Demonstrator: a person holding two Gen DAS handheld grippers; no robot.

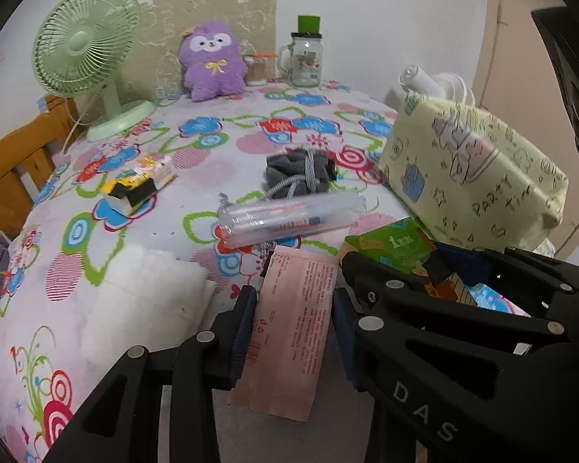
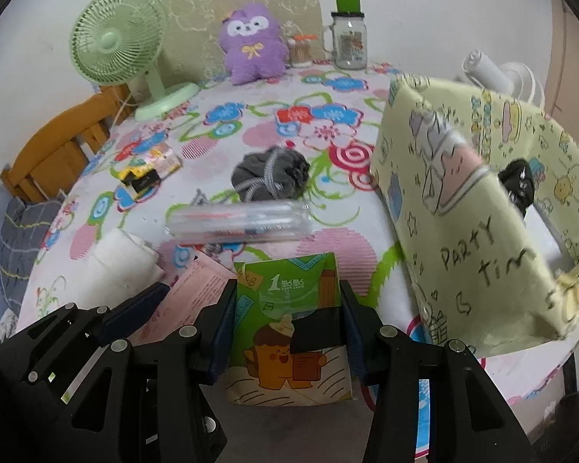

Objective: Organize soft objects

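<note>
Left fingers (image 1: 294, 320) pinch a flat pink packet (image 1: 289, 332); right fingers (image 2: 287, 328) clamp a green tissue pack (image 2: 285, 308).

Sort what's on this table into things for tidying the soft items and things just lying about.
For the job: pink packet in left claw, green packet in right claw, yellow bag, grey pouch.
Lying about: fan, jar, purple plush toy.
</note>
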